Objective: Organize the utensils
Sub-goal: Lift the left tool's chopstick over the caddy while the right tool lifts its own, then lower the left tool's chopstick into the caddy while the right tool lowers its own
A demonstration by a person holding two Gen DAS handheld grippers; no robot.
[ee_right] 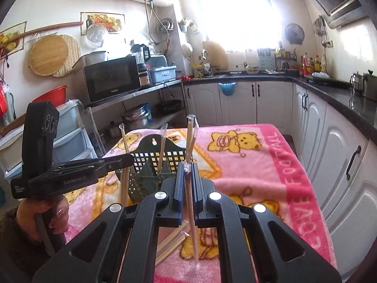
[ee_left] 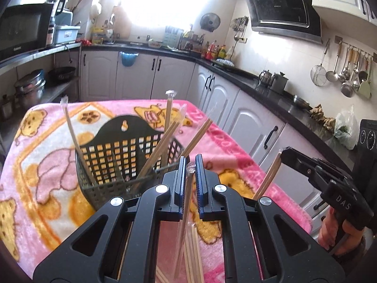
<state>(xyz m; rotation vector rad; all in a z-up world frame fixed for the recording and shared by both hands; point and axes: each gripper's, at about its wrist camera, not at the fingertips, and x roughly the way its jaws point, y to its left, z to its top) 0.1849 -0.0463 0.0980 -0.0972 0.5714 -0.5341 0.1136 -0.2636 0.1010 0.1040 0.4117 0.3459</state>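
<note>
Black latticed plastic forms the utensil basket [ee_left: 113, 162] on the pink bear-print blanket [ee_left: 47, 146]; several wrapped chopstick pairs [ee_left: 165, 136] lean inside it at different angles. In the left wrist view, the left gripper [ee_left: 189, 184] has its jaws drawn narrow around a wrapped pair of chopsticks [ee_left: 186, 202], which runs up between the blue pads, its wrapper tip poking just above them. The basket stands just beyond and left of those jaws. More loose chopsticks [ee_left: 193, 254] lie on the blanket under the gripper. Farther right, the right gripper [ee_left: 281, 154] pinches another wrapped pair [ee_left: 268, 176], tilted.

From the right wrist view, the right gripper [ee_right: 187, 179] is closed narrow on its wrapped pair [ee_right: 190, 207], held nearly upright, with the basket [ee_right: 150, 165] just ahead and left. Loose chopsticks [ee_right: 172, 243] lie below.
</note>
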